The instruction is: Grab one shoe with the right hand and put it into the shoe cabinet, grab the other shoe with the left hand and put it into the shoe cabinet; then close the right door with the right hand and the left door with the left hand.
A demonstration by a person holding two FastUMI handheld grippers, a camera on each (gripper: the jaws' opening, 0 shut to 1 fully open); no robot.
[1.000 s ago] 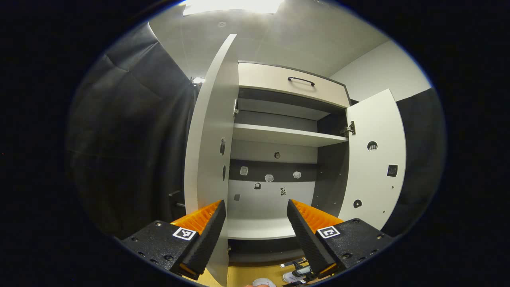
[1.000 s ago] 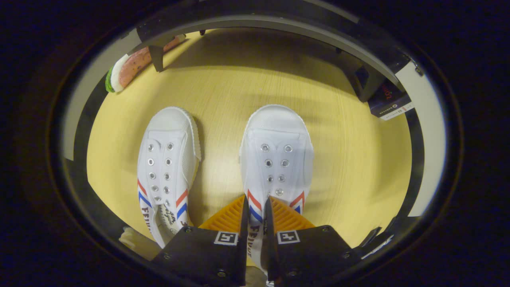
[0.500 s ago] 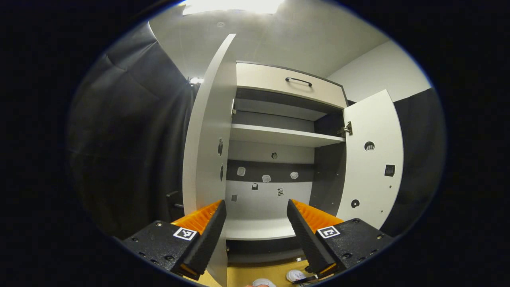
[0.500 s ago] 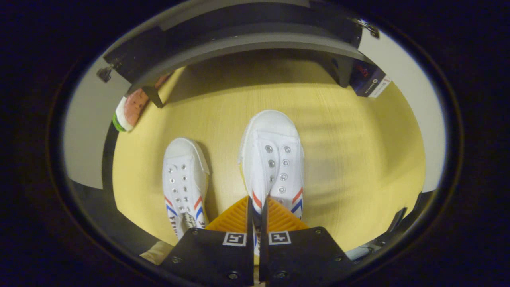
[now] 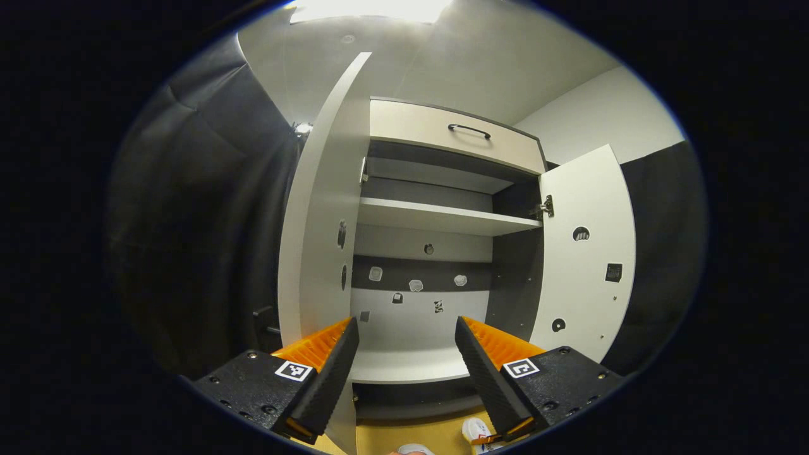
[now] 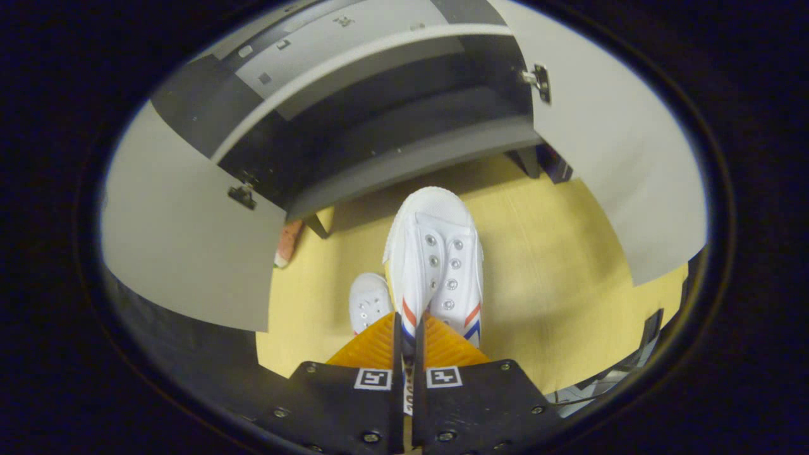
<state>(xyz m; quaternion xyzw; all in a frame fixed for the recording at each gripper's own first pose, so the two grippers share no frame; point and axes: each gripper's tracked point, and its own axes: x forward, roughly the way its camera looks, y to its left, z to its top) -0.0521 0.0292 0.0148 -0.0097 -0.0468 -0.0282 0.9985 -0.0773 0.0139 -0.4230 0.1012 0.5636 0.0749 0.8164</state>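
Note:
In the right gripper view my right gripper (image 6: 407, 332) is shut on the side wall of a white canvas shoe (image 6: 436, 259) with red and blue stripes, held above the yellow floor with its toe toward the shoe cabinet (image 6: 404, 158). The other white shoe (image 6: 368, 302) lies on the floor below, to the left. In the left gripper view my left gripper (image 5: 404, 354) stands open with nothing between its fingers, facing the open cabinet (image 5: 436, 218). The left door (image 5: 322, 240) and the right door (image 5: 584, 259) both stand open. A shoe toe (image 5: 474, 430) peeks at the bottom edge.
The cabinet has a drawer with a dark handle (image 5: 469, 129) on top and pale shelves inside. A watermelon-slice toy (image 6: 287, 243) lies on the floor by the cabinet's left leg. A dark box (image 6: 556, 167) sits by the right leg. Black cloth hangs on both sides.
My right gripper has lifted the shoe off the floor and risen, bringing the cabinet's lower shelves and both doors into view. The left gripper has barely shifted and stays open.

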